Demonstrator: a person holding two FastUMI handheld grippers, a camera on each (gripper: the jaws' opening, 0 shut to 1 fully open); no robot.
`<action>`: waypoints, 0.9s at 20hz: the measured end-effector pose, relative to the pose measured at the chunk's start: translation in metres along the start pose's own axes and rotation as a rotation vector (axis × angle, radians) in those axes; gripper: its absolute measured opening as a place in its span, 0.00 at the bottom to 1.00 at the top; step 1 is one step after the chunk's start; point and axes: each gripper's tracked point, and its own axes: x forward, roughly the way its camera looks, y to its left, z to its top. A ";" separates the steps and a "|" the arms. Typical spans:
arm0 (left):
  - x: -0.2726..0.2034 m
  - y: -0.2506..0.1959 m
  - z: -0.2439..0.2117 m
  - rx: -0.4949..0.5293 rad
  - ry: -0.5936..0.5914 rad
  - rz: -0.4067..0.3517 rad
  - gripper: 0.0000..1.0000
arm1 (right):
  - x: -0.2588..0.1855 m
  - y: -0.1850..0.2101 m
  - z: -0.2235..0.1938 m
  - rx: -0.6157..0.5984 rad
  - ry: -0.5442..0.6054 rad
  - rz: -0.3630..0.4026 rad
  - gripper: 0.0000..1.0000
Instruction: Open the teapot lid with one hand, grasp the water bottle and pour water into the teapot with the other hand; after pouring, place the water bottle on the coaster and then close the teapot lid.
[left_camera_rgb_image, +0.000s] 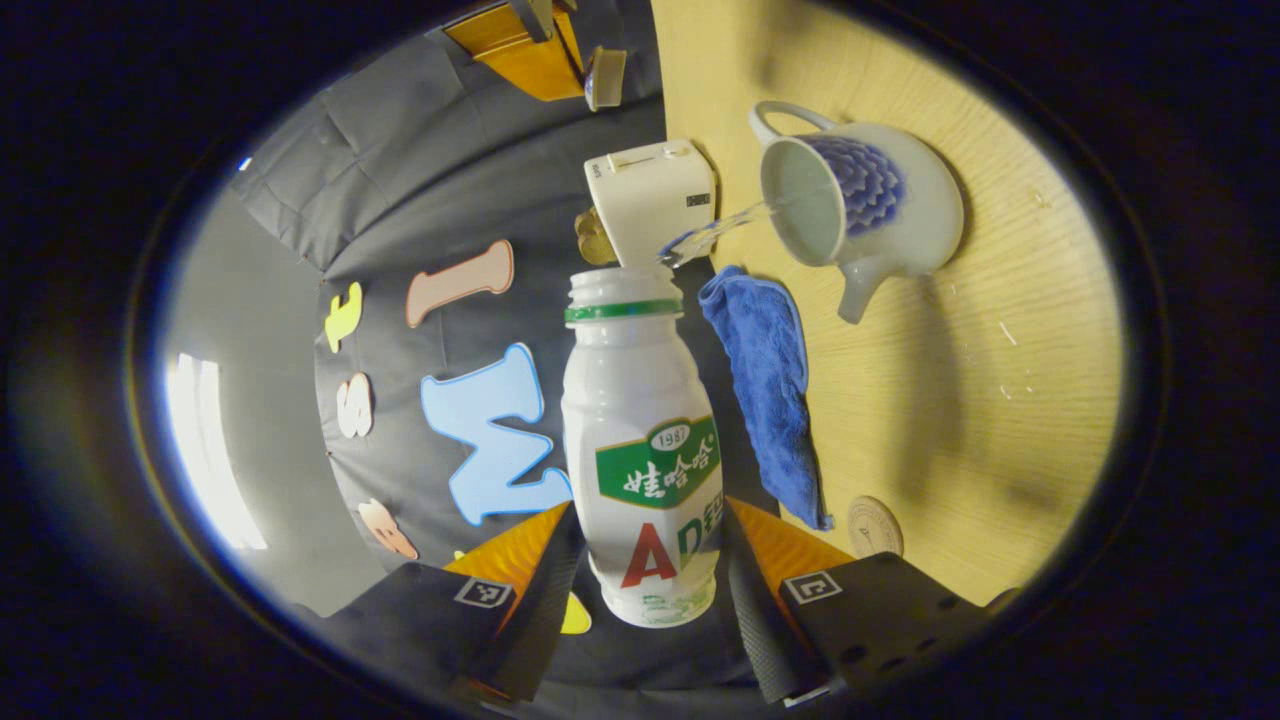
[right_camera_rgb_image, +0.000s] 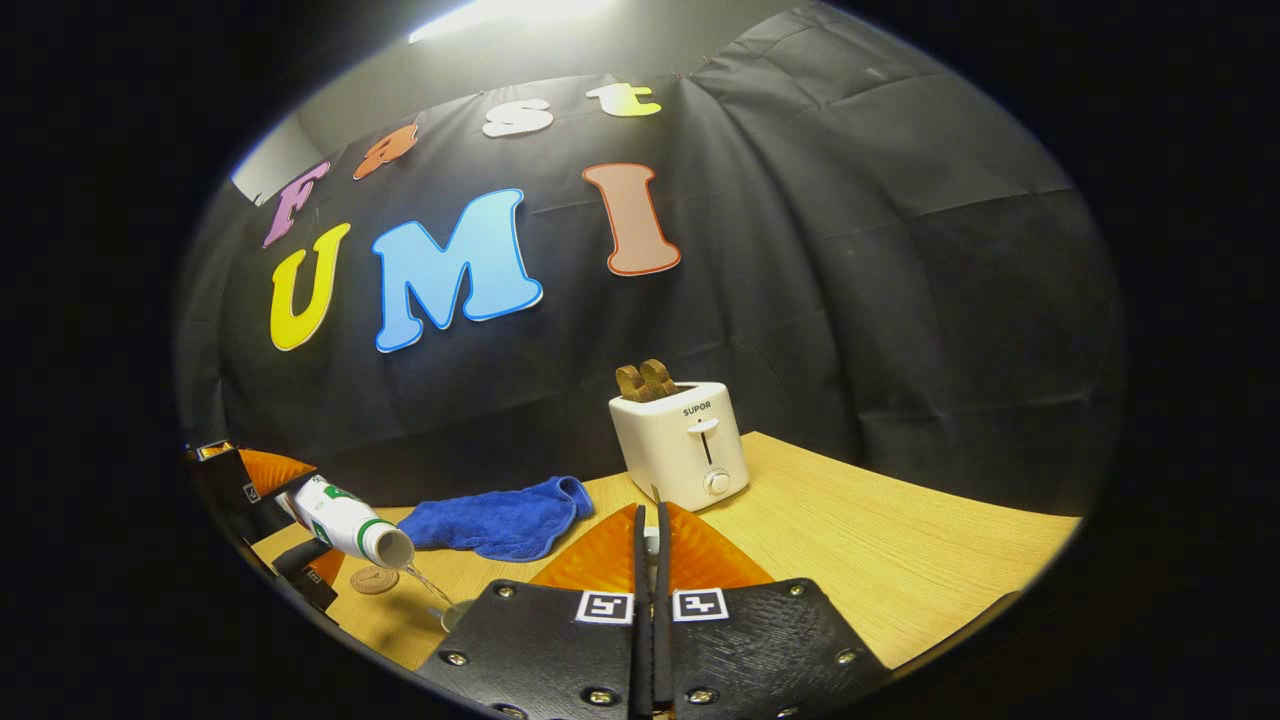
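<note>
The water bottle (left_camera_rgb_image: 645, 440) is held tipped toward the teapot (left_camera_rgb_image: 855, 195), neck forward, so a thin stream (left_camera_rgb_image: 715, 232) is carried from its mouth into the open top; pouring is judged under way. The bottle is clamped at its lower body betw. both fingers of the left gripper (left_camera_rgb_image: 650, 590), closed onto it; it is white w/ a green neck ring, a green label band and no cap. The teapot is white w/ a blue flower pattern, lid off, on the wooden table (left_camera_rgb_image: 1000, 400), spout toward the blue cloth (left_camera_rgb_image: 765, 380). The coaster (left_camera_rgb_image: 875, 527) is left bare near the cloth's end, presumably for the bottle afterwards. The right gripper (right_camera_rgb_image: 650, 560) is pressed together, raised clear of the pour; a small pale thing shows betw. the tips, poss. the lid knob; it can't be told for sure. A toaster (right_camera_rgb_image: 680, 440) stands by the wall.
</note>
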 end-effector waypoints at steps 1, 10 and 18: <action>0.000 0.000 0.000 0.005 -0.001 0.003 0.83 | 0.000 0.000 0.001 0.000 -0.001 0.001 0.00; 0.000 0.005 0.003 0.061 -0.014 0.033 0.89 | 0.001 0.000 0.001 0.006 -0.002 0.001 0.00; 0.002 0.009 0.002 0.118 -0.025 0.057 0.83 | 0.001 -0.001 0.001 0.009 0.000 0.001 0.00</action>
